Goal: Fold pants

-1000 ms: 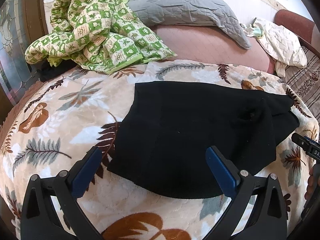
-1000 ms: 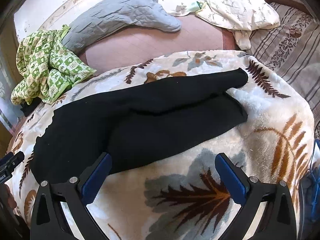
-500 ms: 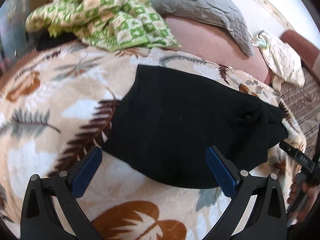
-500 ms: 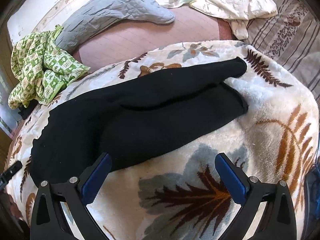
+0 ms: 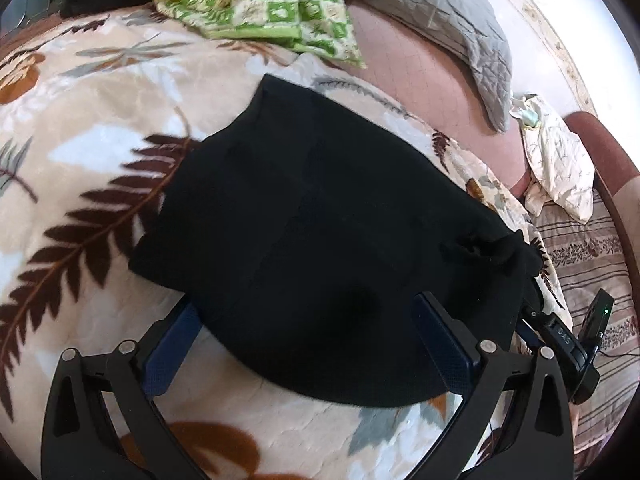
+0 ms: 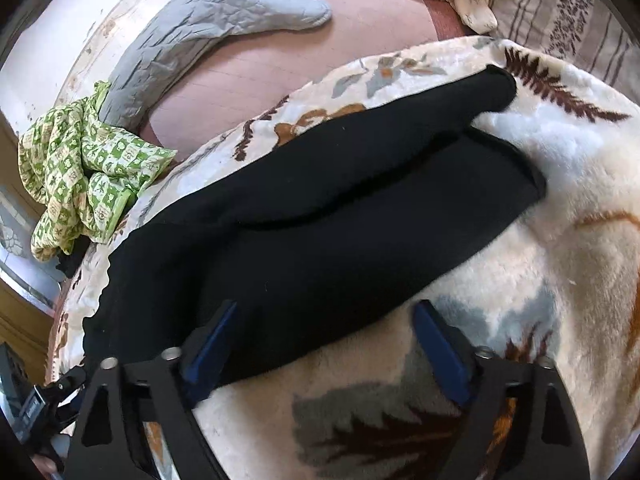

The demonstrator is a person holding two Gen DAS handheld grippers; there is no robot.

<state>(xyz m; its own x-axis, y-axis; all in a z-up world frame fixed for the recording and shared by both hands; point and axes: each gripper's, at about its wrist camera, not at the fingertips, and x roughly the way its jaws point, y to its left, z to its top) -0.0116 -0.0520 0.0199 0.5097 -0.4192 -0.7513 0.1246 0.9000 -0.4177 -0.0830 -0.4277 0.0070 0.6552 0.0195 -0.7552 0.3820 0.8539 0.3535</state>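
Lying across a cream blanket (image 5: pixel 80 184) printed with brown and grey leaves, the black pants (image 5: pixel 328 216) stretch from their broad waist end on the left to the two leg ends on the right. At the far left a crumpled green-and-white checked cloth (image 6: pixel 80 168) sits past the blanket's edge, with a grey quilted pillow (image 6: pixel 208 28) beside it on the pinkish sheet (image 5: pixel 420 80).

Over the waist end, the left gripper (image 5: pixel 308 332) points down at the near hem; its blue-padded jaws stand wide and are closing, with the hem's fabric between them. One pad is tucked at the left edge of the cloth, the other lies against the cloth on the right, and neither yet pinches it.

Further right, the right gripper (image 6: pixel 324 340) straddles the near edge of the lower leg. Its jaws are also closing, the left pad over black fabric, the right pad over bare blanket, with the leg's edge in the gap and not clamped.

Beyond, the upper leg lies partly over the lower one, both ends near the blanket's right side. A pale crumpled cloth (image 5: pixel 560 168) rests at the far right.
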